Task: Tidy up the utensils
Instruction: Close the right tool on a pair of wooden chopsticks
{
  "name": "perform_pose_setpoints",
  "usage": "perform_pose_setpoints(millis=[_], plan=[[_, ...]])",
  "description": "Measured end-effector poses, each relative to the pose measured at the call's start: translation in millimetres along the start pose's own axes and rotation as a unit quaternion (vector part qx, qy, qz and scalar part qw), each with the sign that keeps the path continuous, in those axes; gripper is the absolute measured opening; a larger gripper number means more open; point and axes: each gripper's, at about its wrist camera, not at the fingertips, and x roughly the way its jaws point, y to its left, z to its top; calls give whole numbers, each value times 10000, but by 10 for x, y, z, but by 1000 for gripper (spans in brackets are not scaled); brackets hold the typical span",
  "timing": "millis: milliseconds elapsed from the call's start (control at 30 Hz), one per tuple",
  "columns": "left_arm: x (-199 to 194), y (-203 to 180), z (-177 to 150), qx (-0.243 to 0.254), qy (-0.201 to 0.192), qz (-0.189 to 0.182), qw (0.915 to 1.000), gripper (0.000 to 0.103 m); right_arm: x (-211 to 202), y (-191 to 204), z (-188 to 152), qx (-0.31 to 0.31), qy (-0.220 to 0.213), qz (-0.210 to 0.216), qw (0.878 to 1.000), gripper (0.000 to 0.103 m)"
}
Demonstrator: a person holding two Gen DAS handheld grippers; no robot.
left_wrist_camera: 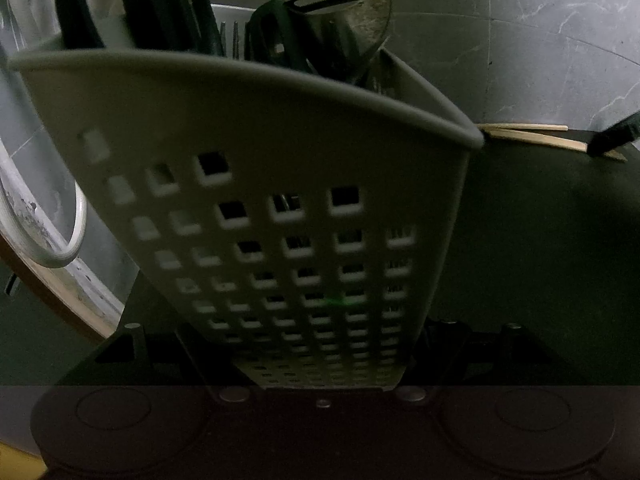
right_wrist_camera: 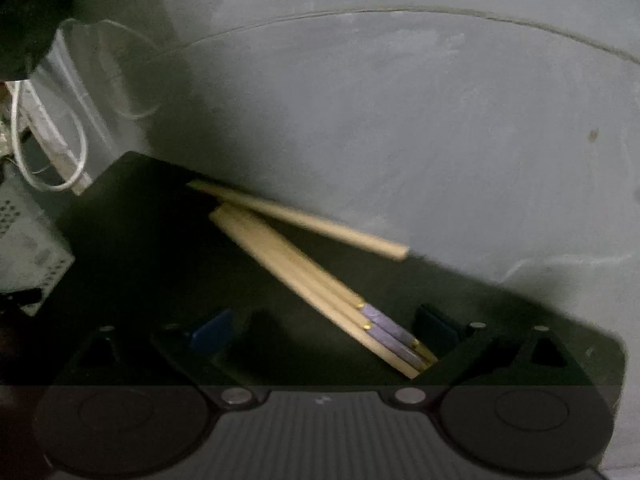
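A white perforated utensil holder (left_wrist_camera: 280,152) fills the left wrist view, leaning away, with dark-handled utensils (left_wrist_camera: 160,4) and a slotted spatula (left_wrist_camera: 352,20) standing in it. Its narrow base sits between the fingers of my left gripper (left_wrist_camera: 320,348); the pads are hidden in shadow beside it. In the right wrist view, wooden chopsticks (right_wrist_camera: 304,272) with purple ends lie on a black mat (right_wrist_camera: 140,240), one stick (right_wrist_camera: 304,220) apart from the bundle. My right gripper (right_wrist_camera: 324,328) is open just above the bundle, which runs close to the right finger. The same chopsticks (left_wrist_camera: 532,136) show right of the holder.
A white cable loop (left_wrist_camera: 76,240) hangs left of the holder, also visible as a cable (right_wrist_camera: 48,140) at the mat's far corner. The holder's side (right_wrist_camera: 28,248) is at the left edge. A grey stone-like surface (right_wrist_camera: 400,120) surrounds the mat.
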Motion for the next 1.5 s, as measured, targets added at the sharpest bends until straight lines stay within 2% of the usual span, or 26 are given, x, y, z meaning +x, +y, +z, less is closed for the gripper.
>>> perform_pose_setpoints(millis=[233,367,500,567,767,1000,1267,1367,1500], plan=[[32,-63,-8,49,-15,25,10000,80,-115,503,-257,-136,225,337,9991,99],[26,-78,-16,74,-39,12,10000,80,-245,639,-251,-20,58,371,9993,99],[38,-89,-39,122,-83,-9,9999,81,-236,792,-158,-340,66,457,9984,99],[41,-83,-56,141,-95,-28,9999,81,-179,810,-106,-477,111,384,9981,98],[26,-55,-107,182,-122,-51,9997,81,-66,692,-44,-347,358,455,9977,93],[14,-39,-116,221,-130,-68,9996,81,58,676,-4,-364,384,431,9977,91],[27,-41,-101,264,-133,-92,9995,81,87,760,51,-450,338,158,9983,56],[33,-35,-99,282,-137,-110,9994,81,67,811,24,-436,356,9,9984,49],[36,-23,-106,315,-157,-142,9993,81,32,914,-25,-389,454,-157,9981,45]])
